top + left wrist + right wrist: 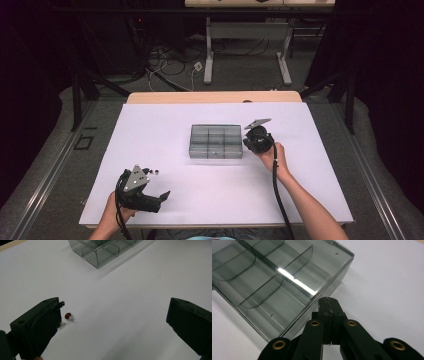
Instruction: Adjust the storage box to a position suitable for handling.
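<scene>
White-covered table, dark room behind: two grippers at work, small earrings being sorted into a box.

Right gripper, jaws pressed together and holding nothing I can make out, sits just beside the corner of the clear smoky plastic compartment box — likely fresh from a drop or steadying it. Left gripper waits near the table's front edge, jaws spread wide, with the small red round stud earring lying just beside its one jaw, a silvery piece next to it. Open table lies between earring and box, nothing blocking.
</scene>
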A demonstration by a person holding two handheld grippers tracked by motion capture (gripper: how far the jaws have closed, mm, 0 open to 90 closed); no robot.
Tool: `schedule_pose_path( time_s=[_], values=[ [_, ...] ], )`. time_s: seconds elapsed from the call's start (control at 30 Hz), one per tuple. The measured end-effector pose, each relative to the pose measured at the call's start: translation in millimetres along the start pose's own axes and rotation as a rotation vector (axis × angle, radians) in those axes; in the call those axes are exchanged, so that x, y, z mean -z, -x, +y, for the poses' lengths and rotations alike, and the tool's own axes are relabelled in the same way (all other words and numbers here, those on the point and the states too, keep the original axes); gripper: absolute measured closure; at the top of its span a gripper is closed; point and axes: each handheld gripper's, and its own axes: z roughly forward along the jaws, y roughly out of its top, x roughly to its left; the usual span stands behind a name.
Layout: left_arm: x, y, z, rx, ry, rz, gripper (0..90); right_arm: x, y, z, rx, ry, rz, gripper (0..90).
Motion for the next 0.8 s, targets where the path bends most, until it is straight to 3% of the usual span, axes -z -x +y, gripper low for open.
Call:
schedule_pose_path(
  time_s=[0.33, 0.8],
  values=[
    [-0.2, 1.4, 0.4, 0.002, 0.004, -0.003, 0.0, 20.2, 1.7, 22.5, -0.024, 0.071, 0.027, 90.0],
    [-0.3, 1.1, 0.3, 0.003, 0.002, -0.005, 0.0, -2.8, -17.4, 61.0, 0.032, 0.049, 0.025, 90.0]
  ],
)
